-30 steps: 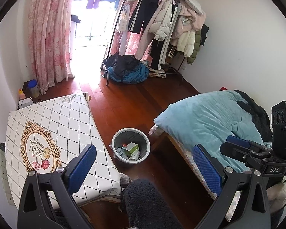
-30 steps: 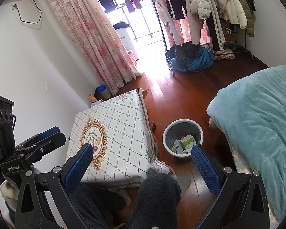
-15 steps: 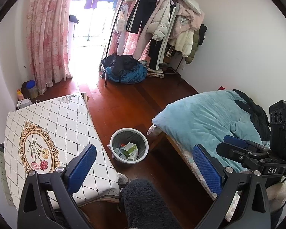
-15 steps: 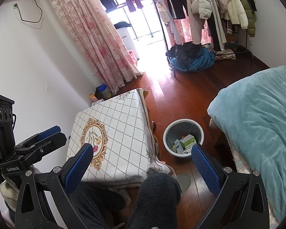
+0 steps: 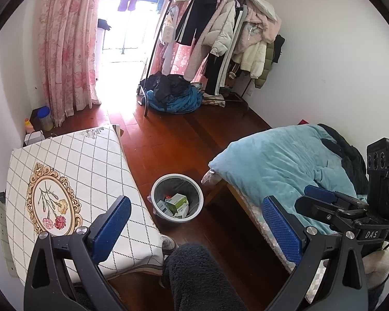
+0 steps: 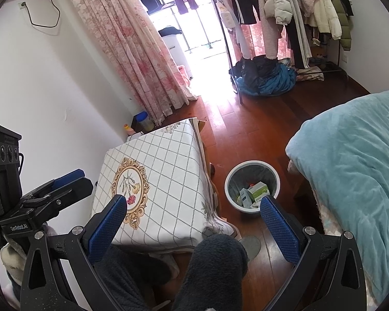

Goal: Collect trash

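Note:
A grey waste bin (image 5: 177, 178) stands on the wooden floor between the table and the bed, with small boxes (image 5: 177, 203) in it; it also shows in the right wrist view (image 6: 252, 165), with the boxes (image 6: 256, 191) inside. My left gripper (image 5: 197, 223) is open and empty, held high above the floor. My right gripper (image 6: 194, 217) is open and empty at about the same height. Each gripper shows at the edge of the other's view: the right one (image 5: 332, 202) and the left one (image 6: 62, 185).
A low table with a checked floral cloth (image 5: 64, 181) is on the left, a bed with a blue blanket (image 5: 285, 165) on the right. A clothes rack (image 5: 220, 33) and a heap of clothes (image 5: 173, 96) stand at the back. The person's knee (image 5: 194, 272) is below.
Both views have shifted only slightly; the bin sits a touch lower and to the left in the left wrist view. Both grippers stay open and empty.

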Motion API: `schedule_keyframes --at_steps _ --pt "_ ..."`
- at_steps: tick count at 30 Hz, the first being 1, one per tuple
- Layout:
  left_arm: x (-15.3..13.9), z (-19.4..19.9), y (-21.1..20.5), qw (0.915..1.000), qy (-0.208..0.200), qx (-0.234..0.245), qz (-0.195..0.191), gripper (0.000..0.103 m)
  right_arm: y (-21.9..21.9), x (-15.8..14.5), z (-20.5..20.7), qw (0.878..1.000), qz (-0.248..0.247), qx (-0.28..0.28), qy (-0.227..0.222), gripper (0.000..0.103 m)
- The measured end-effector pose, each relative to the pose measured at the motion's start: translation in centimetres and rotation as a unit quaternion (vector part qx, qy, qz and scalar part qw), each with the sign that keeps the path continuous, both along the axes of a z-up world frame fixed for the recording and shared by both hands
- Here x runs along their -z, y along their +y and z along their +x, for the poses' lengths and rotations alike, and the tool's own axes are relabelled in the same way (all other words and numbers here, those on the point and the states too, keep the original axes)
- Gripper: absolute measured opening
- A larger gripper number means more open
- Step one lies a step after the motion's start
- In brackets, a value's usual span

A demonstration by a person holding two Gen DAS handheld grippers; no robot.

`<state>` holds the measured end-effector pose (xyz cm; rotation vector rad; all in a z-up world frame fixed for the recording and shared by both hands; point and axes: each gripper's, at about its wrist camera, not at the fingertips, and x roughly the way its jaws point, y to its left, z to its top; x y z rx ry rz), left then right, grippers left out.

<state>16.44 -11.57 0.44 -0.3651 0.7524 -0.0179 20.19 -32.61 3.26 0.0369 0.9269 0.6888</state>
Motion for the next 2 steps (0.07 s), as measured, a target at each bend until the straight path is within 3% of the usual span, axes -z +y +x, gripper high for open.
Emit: schedule_keyframes --at_steps 2 --pt "0.06 0.12 0.08 1.0 0.002 -0.001 -0.004 0.103 0.07 0.01 0.12 1.0 0.0 -0.001 0.001 0.103"
